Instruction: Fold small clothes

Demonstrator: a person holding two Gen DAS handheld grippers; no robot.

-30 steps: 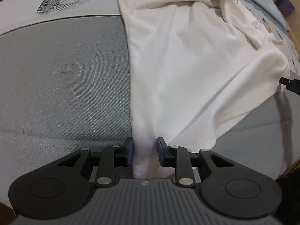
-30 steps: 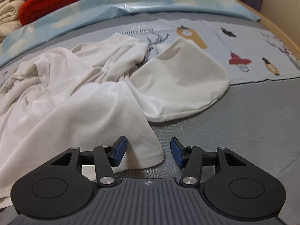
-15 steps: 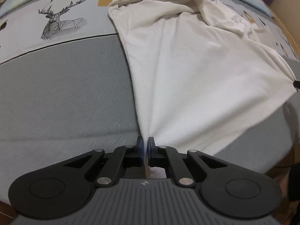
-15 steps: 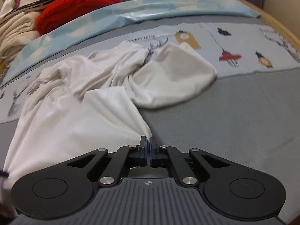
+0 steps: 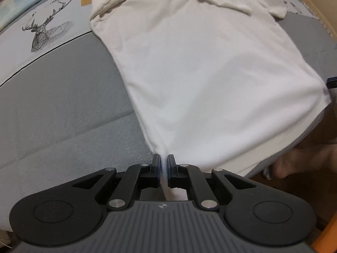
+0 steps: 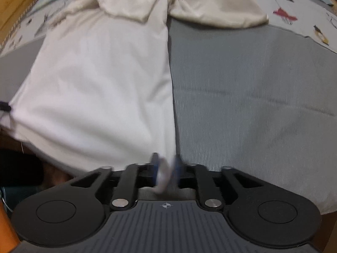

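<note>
A white T-shirt lies stretched out flat on the grey bed cover. Its sleeves and collar are bunched at the far end. My left gripper is shut on the shirt's near left hem corner. My right gripper holds the near right hem corner. Its pads stand slightly apart around the cloth and the view is blurred. The shirt body fills the left half of the right wrist view. The right gripper's tip shows at the right edge of the left wrist view.
A printed sheet with a deer drawing lies at the far left. Cartoon prints cover the sheet at the far right. The bed's near edge drops to the floor, where a bare foot shows. A wooden bed frame runs along the right.
Both grippers closed on the hem corners, then pulled back toward the bed edge. The crumpled shirt has been drawn out flat and taut.
</note>
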